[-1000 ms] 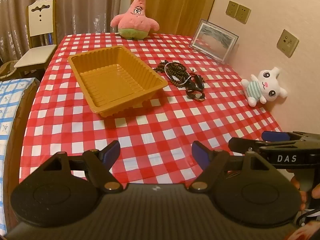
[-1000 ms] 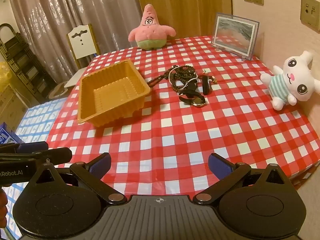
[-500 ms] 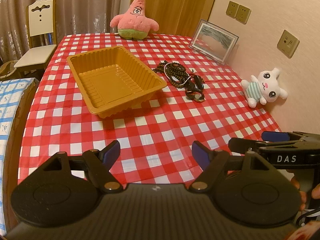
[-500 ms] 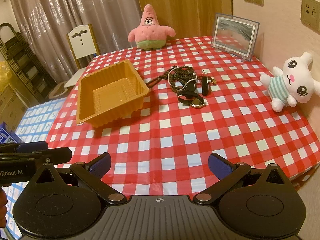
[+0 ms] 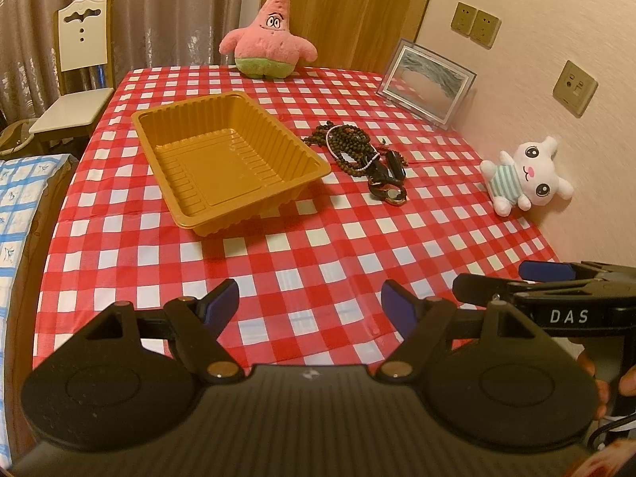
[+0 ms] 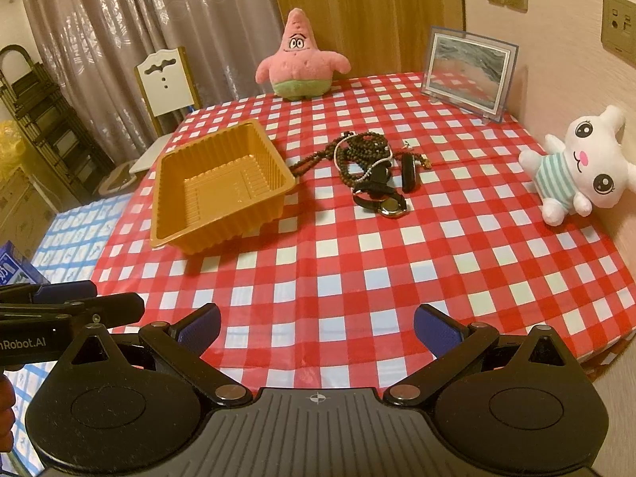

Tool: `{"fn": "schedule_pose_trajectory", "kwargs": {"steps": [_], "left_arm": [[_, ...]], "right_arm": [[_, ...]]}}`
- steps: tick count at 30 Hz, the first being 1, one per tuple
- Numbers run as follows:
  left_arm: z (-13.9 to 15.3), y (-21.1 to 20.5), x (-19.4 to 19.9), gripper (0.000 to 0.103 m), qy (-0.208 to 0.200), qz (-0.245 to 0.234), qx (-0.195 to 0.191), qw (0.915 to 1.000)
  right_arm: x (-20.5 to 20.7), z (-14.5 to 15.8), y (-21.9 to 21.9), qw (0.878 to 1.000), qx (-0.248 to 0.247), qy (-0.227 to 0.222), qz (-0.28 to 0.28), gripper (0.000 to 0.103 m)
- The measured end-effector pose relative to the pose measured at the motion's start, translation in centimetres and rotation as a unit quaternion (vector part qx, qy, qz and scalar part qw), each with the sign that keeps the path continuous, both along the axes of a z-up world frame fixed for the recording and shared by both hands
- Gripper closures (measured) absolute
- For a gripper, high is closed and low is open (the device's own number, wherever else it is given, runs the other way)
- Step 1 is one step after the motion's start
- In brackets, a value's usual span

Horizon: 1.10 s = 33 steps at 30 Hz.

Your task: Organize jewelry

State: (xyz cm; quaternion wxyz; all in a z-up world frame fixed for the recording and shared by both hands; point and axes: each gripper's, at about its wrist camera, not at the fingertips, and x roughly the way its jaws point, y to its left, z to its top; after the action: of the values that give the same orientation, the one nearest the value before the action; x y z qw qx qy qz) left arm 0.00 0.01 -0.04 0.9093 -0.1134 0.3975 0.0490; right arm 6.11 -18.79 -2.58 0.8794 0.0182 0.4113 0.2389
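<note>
A pile of jewelry (image 5: 359, 151) lies on the red checked tablecloth: dark bead necklaces, a thin white chain and dark watches or bracelets (image 6: 383, 198). It also shows in the right wrist view (image 6: 365, 155). An empty orange plastic tray (image 5: 228, 159) sits to its left, also in the right wrist view (image 6: 218, 185). My left gripper (image 5: 310, 302) is open and empty above the table's near edge. My right gripper (image 6: 316, 324) is open and empty, beside the left one, far short of the jewelry.
A pink star plush (image 5: 272, 39) sits at the far edge. A framed picture (image 5: 427, 83) leans by the wall. A white bunny plush (image 5: 524, 177) lies at the right. A white chair (image 5: 79, 75) stands at the far left.
Both grippers have shifted slightly forward and up over the table; the tray and jewelry sit a little nearer in view. Nothing was grasped.
</note>
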Motion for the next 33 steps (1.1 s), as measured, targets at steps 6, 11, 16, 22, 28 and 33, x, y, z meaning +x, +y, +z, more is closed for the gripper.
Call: {"fn": "schedule_pose_trajectory", "kwargs": {"steps": [6,11,16,22,28,33], "left_arm": [[0.0,0.0,0.0,0.026,0.0,0.0,0.0,1.0],[0.0,0.0,0.0,0.026,0.0,0.0,0.0,1.0],[0.0,0.0,0.0,0.026,0.001,0.0,-0.001,1.0],[0.3,-0.5,1.2,0.026,0.001,0.001,0.0,1.0],[0.1,-0.4,1.2,0.026,0.002,0.002,0.0,1.0],[0.1,-0.4,1.3,0.026,0.002,0.001,-0.001,1.0]], "right_arm": [[0.3,0.0,-0.2,1.0,0.0,0.0,0.001,0.0],[0.3,0.0,-0.2,1.0,0.0,0.0,0.001,0.0],[0.3,-0.1,0.0,1.0,0.0,0.001,0.001,0.0],[0.7,-0.3,0.1,1.0,-0.001,0.003,0.005,0.0],[1.0,-0.6,0.4,1.0,-0.001,0.003,0.007,0.0],[1.2,-0.7,0.5,1.0,-0.002,0.004,0.008,0.0]]}}
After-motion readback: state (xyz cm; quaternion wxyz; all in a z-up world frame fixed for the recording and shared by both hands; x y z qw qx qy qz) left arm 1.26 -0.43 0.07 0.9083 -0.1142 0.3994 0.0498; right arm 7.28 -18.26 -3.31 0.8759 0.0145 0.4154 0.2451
